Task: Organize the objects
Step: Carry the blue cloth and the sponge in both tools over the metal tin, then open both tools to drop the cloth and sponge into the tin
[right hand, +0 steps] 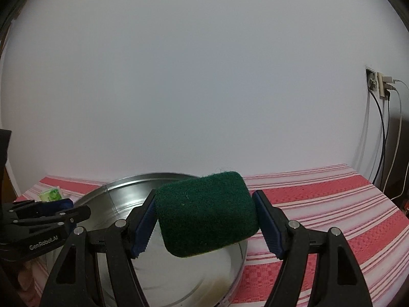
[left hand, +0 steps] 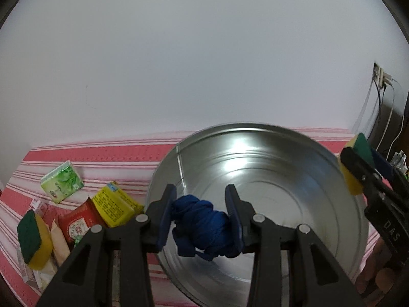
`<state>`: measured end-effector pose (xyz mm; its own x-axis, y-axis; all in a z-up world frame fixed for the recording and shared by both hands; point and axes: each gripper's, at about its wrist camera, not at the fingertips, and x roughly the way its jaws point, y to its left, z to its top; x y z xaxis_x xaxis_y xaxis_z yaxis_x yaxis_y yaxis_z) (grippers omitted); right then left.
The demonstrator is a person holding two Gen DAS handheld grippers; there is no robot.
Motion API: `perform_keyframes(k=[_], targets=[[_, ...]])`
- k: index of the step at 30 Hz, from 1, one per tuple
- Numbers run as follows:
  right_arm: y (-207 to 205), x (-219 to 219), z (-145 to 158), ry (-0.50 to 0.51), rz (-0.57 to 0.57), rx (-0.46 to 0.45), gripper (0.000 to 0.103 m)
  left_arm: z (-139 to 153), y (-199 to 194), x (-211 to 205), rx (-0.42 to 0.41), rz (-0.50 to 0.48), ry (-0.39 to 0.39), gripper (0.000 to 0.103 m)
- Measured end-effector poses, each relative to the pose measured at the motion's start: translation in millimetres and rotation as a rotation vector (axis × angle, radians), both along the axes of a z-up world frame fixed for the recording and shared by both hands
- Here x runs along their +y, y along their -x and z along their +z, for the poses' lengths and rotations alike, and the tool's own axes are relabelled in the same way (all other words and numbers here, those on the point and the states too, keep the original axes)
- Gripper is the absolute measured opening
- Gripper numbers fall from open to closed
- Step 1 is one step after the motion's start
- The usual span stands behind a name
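My left gripper [left hand: 200, 220] is shut on a bundled blue cloth [left hand: 202, 226] and holds it over the near left part of a round metal basin [left hand: 294, 179]. My right gripper [right hand: 205, 220] is shut on a sponge with a green scouring face [right hand: 204, 212] and holds it above the basin [right hand: 122, 194]. In the left wrist view the right gripper [left hand: 358, 163] shows at the basin's right rim with the yellow-and-green sponge [left hand: 354, 176]. In the right wrist view the left gripper [right hand: 51, 211] shows at the left.
The table has a red and white striped cloth [left hand: 102, 158]. Left of the basin lie a green tissue pack [left hand: 62, 185], a yellow packet [left hand: 115, 207], a red packet [left hand: 79, 223], a second sponge [left hand: 34, 239] and other packets. A wall socket with cables [right hand: 383, 87] is at the right.
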<state>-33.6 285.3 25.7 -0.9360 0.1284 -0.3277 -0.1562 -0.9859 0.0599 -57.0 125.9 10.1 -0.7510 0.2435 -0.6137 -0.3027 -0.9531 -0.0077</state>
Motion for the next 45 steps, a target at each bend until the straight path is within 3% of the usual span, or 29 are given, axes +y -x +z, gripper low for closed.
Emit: perform_keyframes(k=[6,12,30,32,34,36,39,45], targets=[[0.0,-0.4,-0.7,-0.005,0.003,-0.021,0.074,-6.3,0.9,2.4,-0.002,0.005,0.018,0.039],[34.2,-33.1,-0.8,0.001,-0.007,-0.043,0.074,-8.0,3.2,10.1,0.001,-0.006,0.028,0.039],[51.3,-9.8,-17.1,-0.006,0.001,-0.077,0.077,-13.1,4.2,22.1,-0.005,-0.007,0.059,0.040],[52.2,-10.8,-17.7,-0.005,0.005,-0.083,0.080,-13.3,3.5,20.9,-0.004,-0.005,0.052,0.046],[51.1,-9.5,-18.4,0.009,0.004,-0.073,0.085,-11.5,2.0,19.3,0.007,0.004,0.043,0.080],[47.3,-5.2,-17.5,0.043,0.006,-0.048,0.085,-6.5,-1.8,15.6,0.052,0.026,0.031,0.099],[43.4,2.0,-15.9,0.101,0.016,-0.023,0.087,-0.6,-6.4,12.6,0.096,0.042,0.022,0.103],[33.9,11.5,-13.6,0.116,-0.061,0.050,0.087,-2.5,-3.0,7.2,0.081,0.067,0.012,0.103]])
